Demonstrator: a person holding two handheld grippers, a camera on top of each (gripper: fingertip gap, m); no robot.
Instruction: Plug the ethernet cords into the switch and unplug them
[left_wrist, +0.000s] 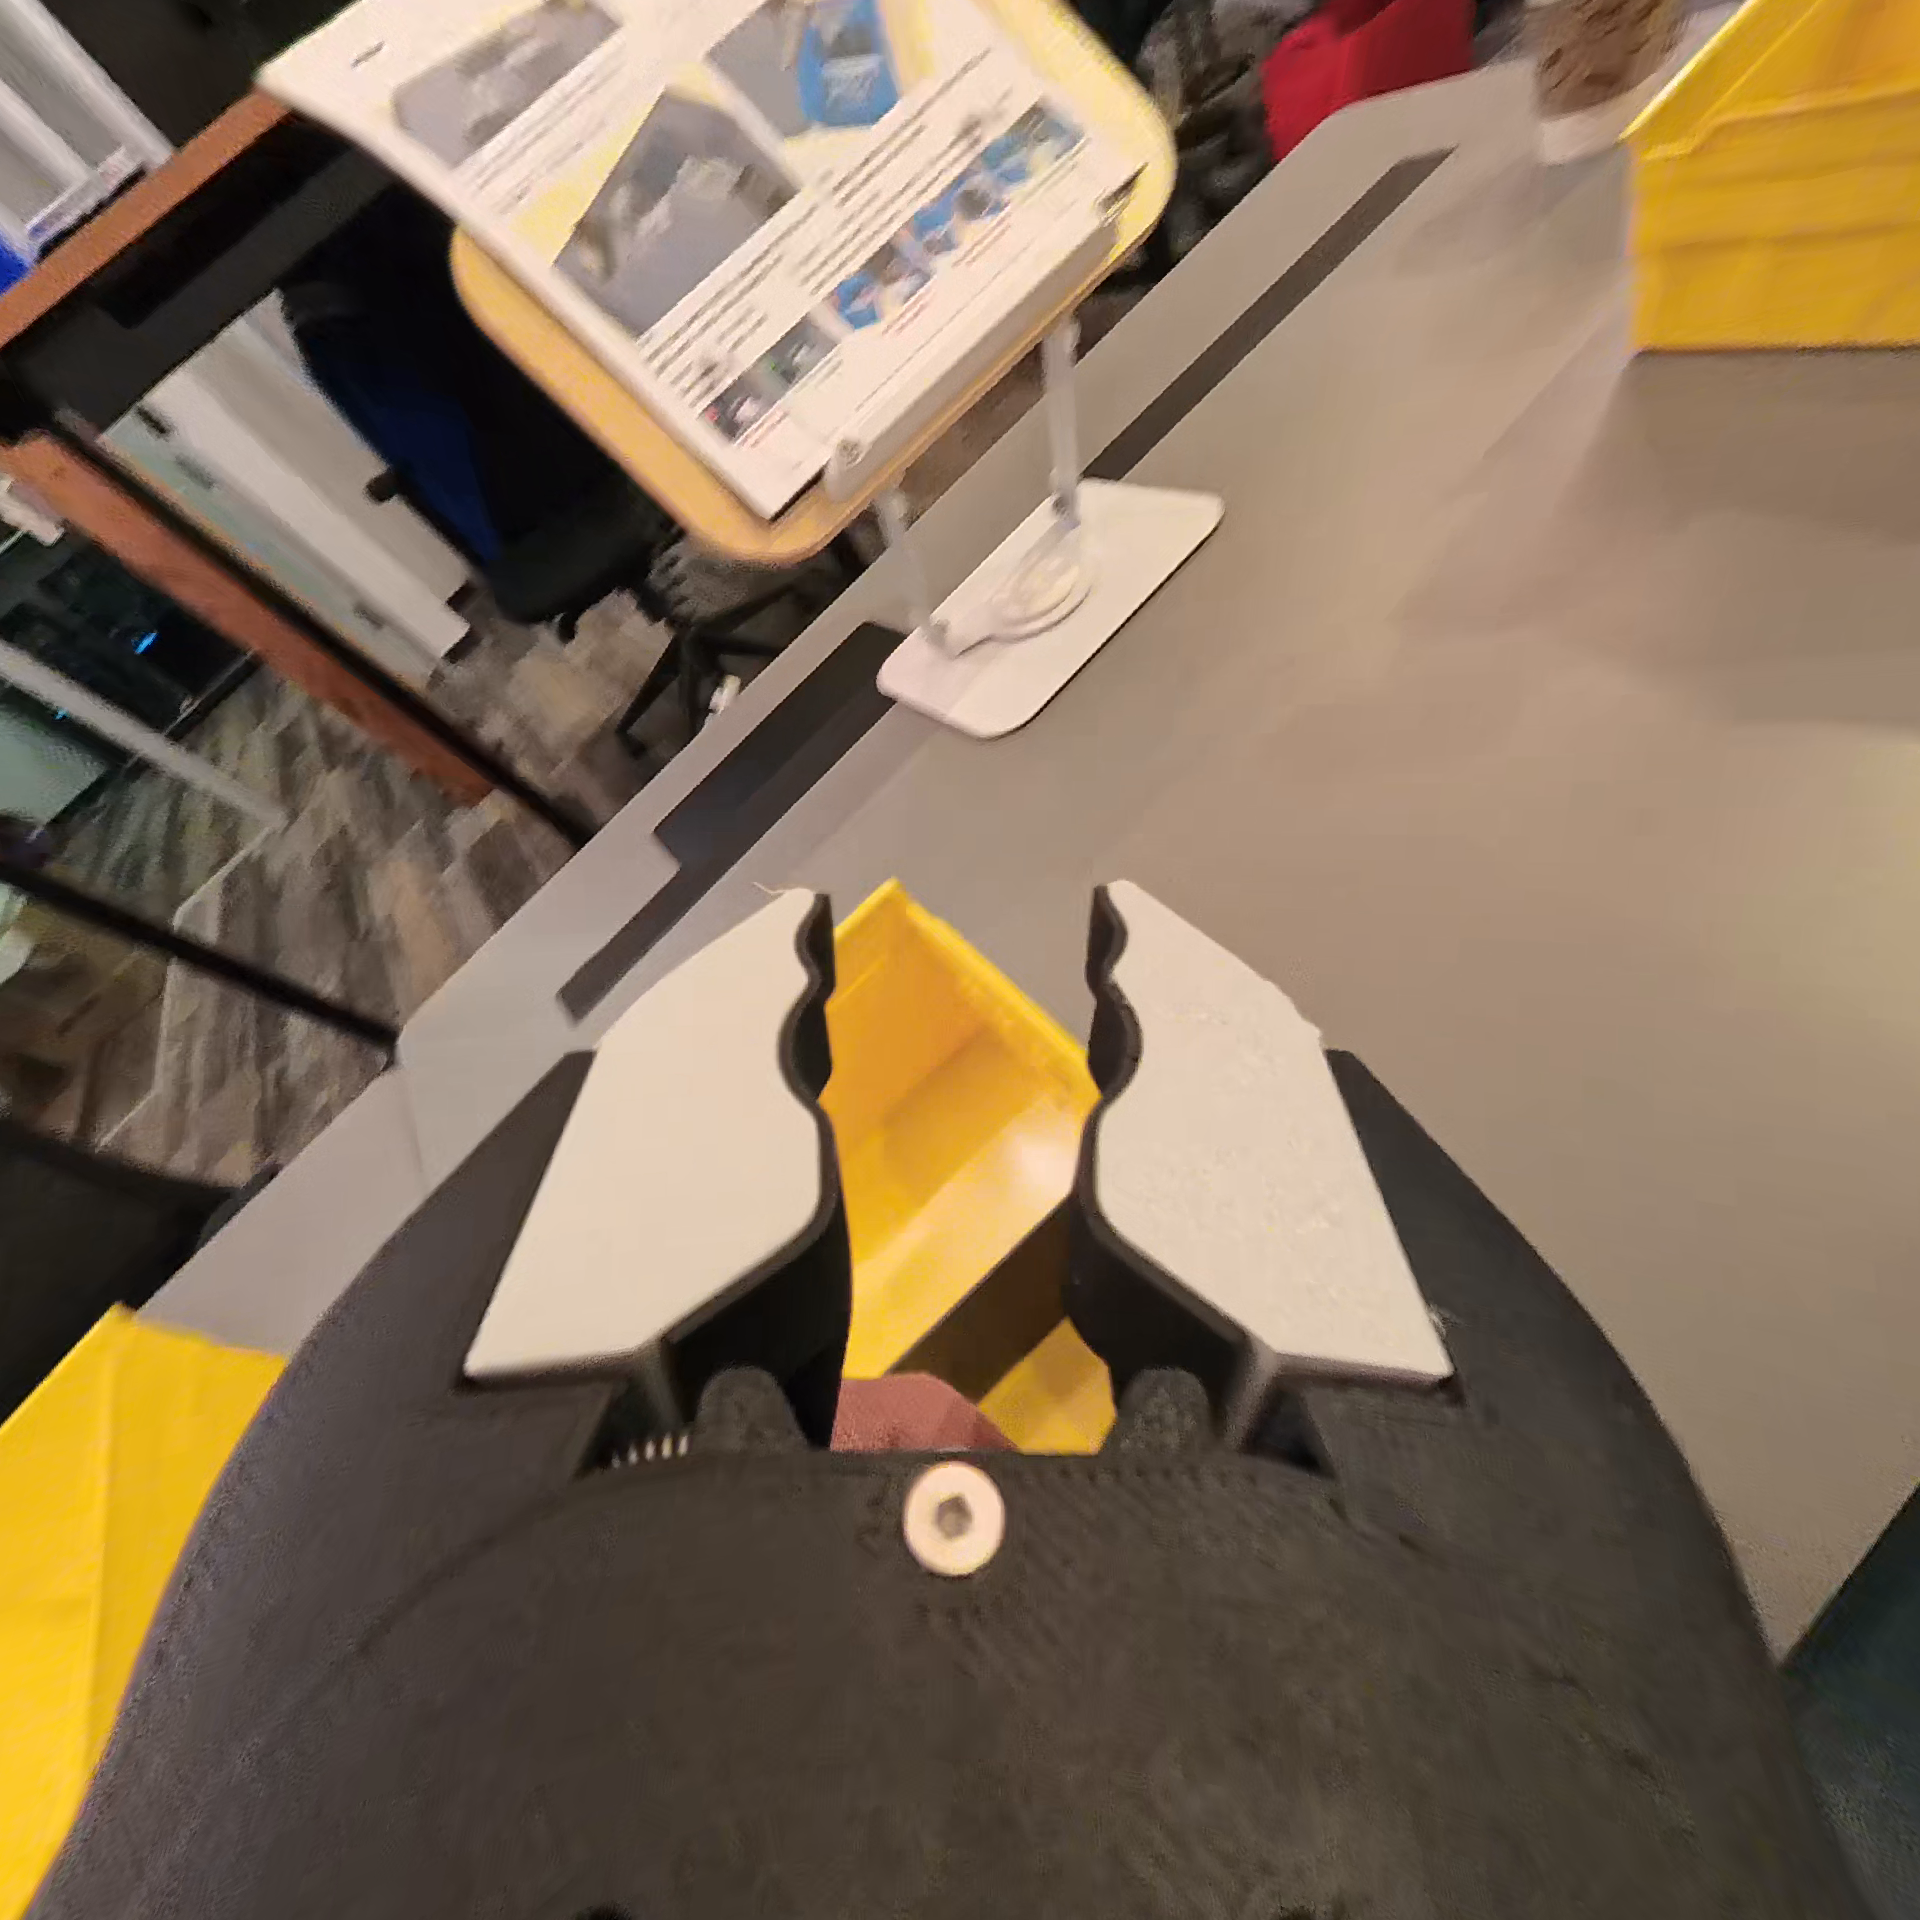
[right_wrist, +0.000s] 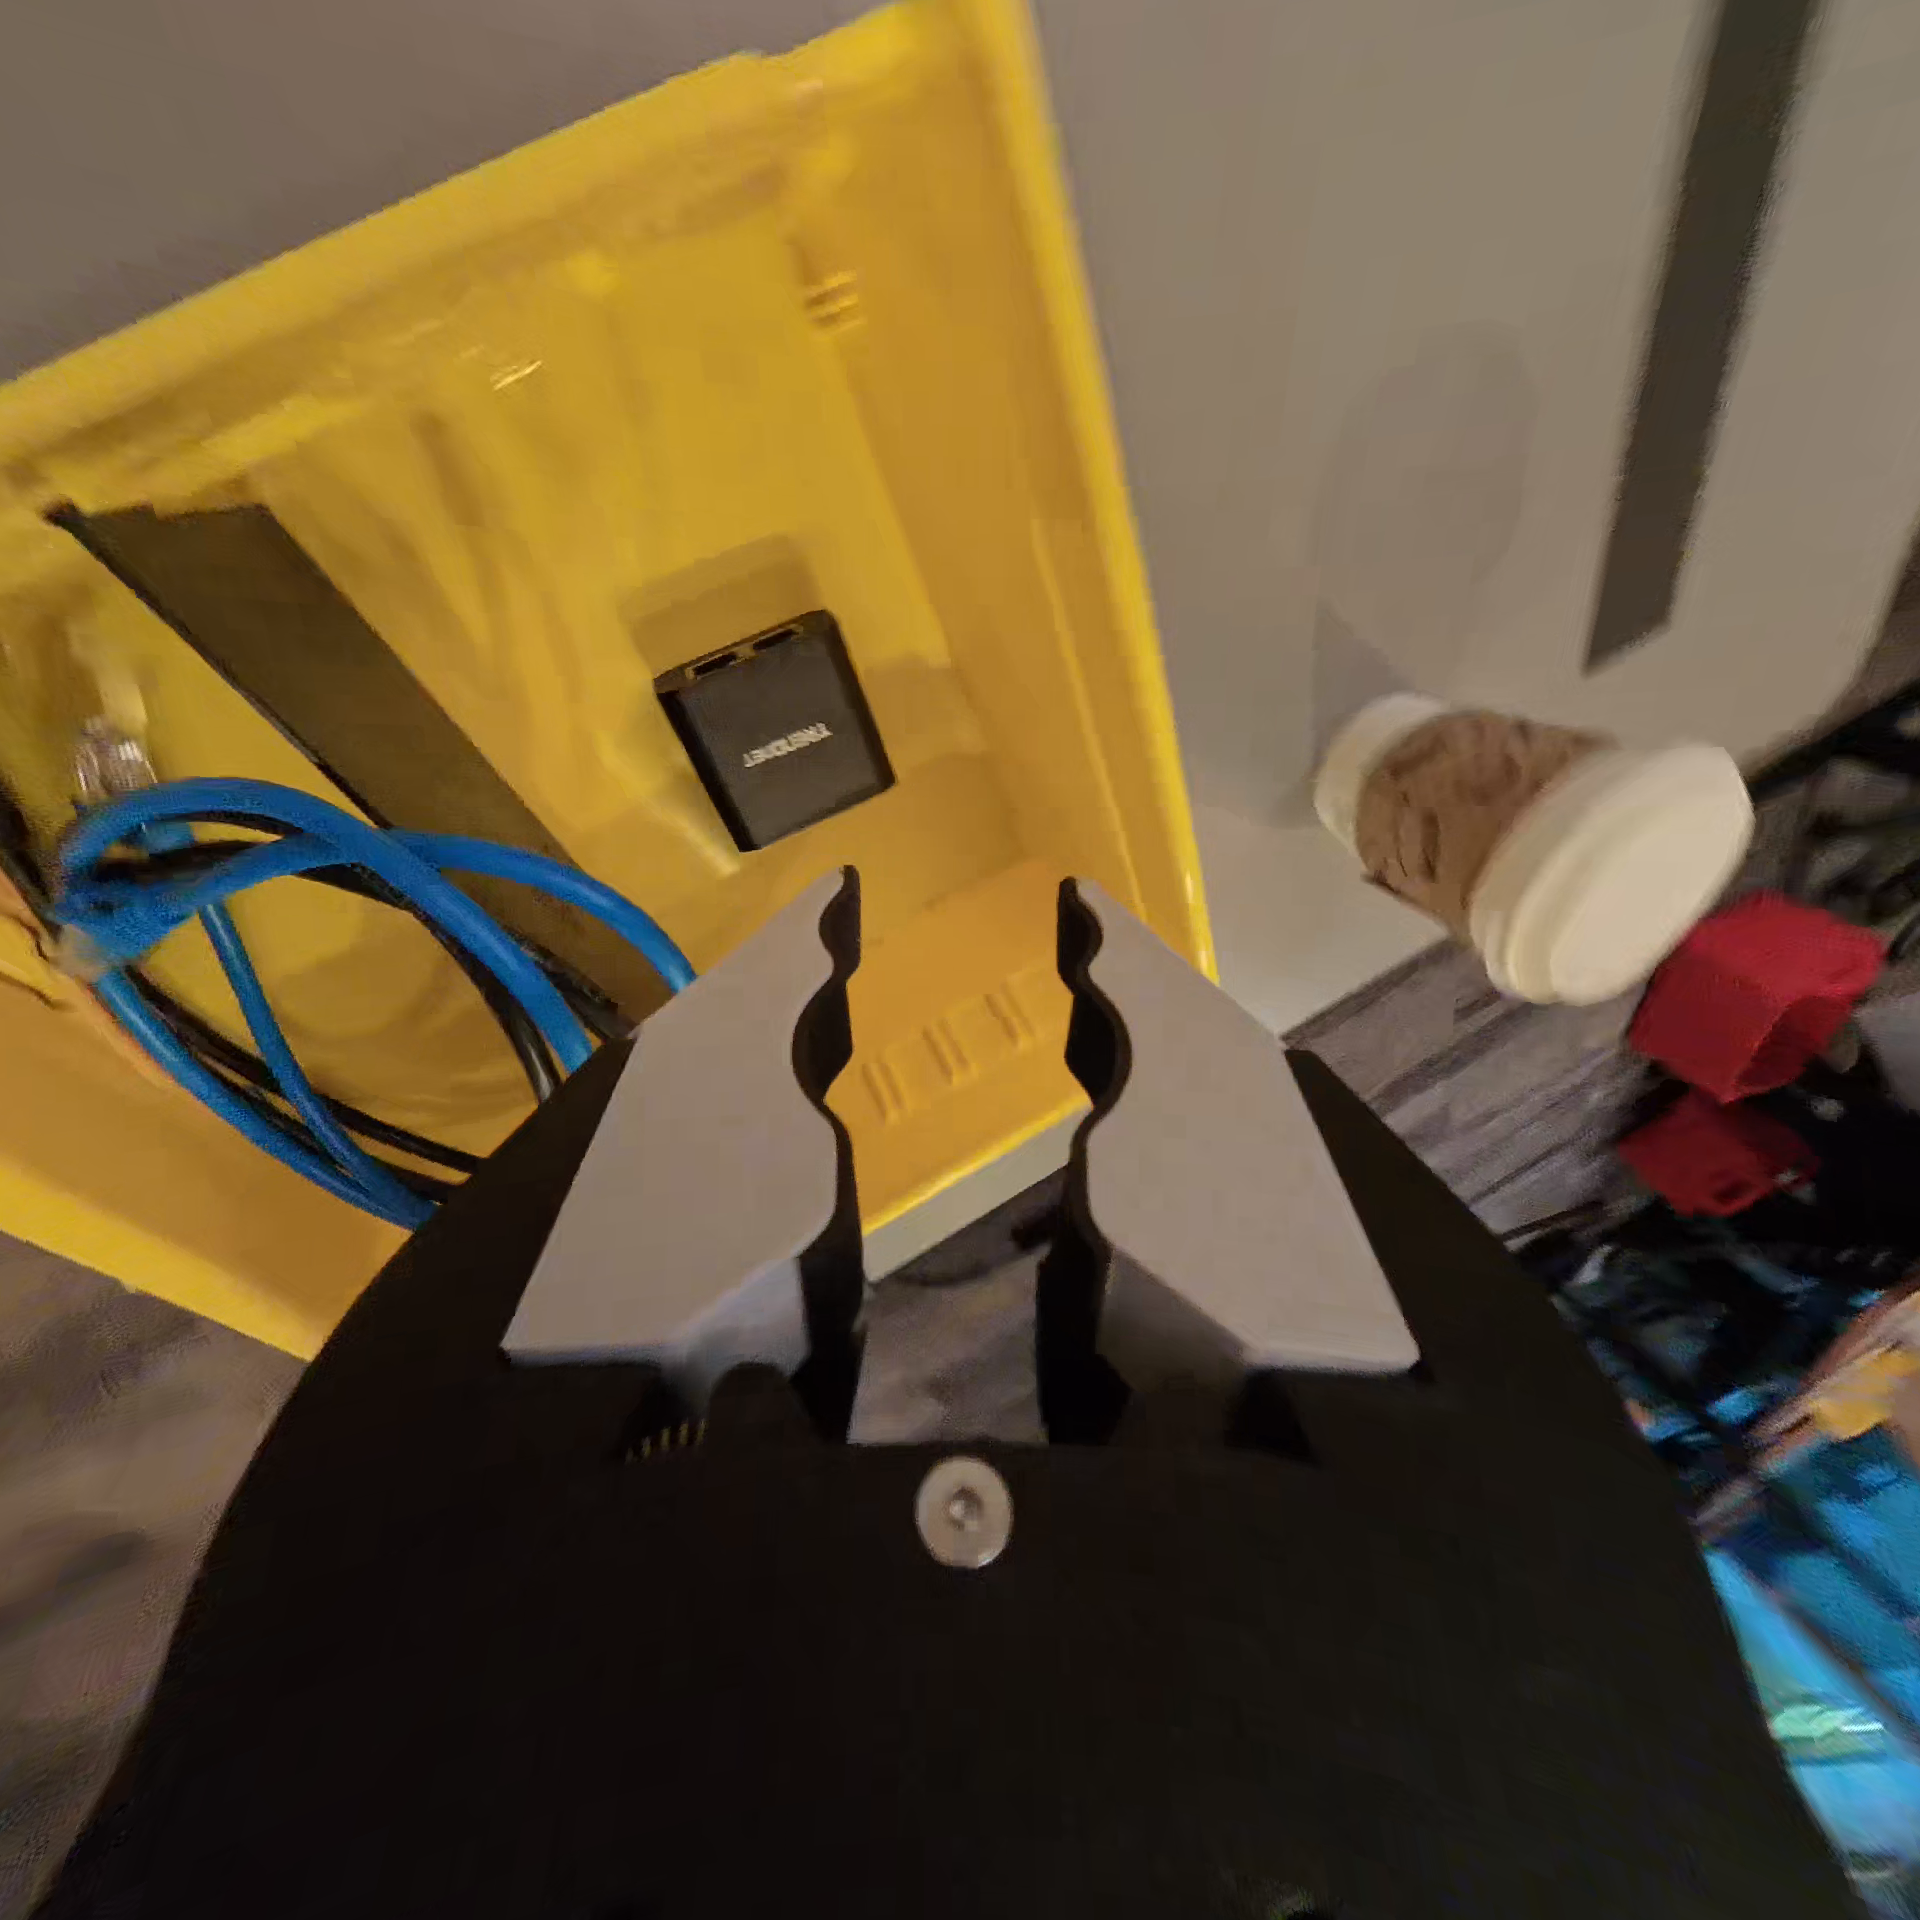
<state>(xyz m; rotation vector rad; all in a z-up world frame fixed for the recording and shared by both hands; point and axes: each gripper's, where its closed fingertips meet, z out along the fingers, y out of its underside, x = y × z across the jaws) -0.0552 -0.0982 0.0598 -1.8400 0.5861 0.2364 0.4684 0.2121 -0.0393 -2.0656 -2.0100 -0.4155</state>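
Switch (right_wrist: 774, 727) — small black box, lies flat on the floor of a yellow bin (right_wrist: 1101, 582), near the bin's right wall, ports facing the far wall. Nothing plugged into it that I can see. Ethernet cords (right_wrist: 312, 914), blue and black, sit coiled in the bin's left part, behind a dark divider (right_wrist: 343, 686), well apart from the switch; a clear plug end shows at the left wall. My right claw (right_wrist: 958, 894) hovers above the bin, spread, holding nothing, tips just short of the switch. A paper cup (right_wrist: 1527, 842) with a white lid stands on the grey worktop (right_wrist: 1351, 312) beside the bin, near the worktop edge. My left claw (left_wrist: 961, 914) is spread too, empty — over another yellow bin (left_wrist: 956, 1101) at the worktop's near edge. Farther along that edge, a white stand (left_wrist: 1049, 613) carries a printed sheet (left_wrist: 769, 239). Yellow bins are stacked (left_wrist: 1787, 229) at the far right. Both views are motion-blurred.
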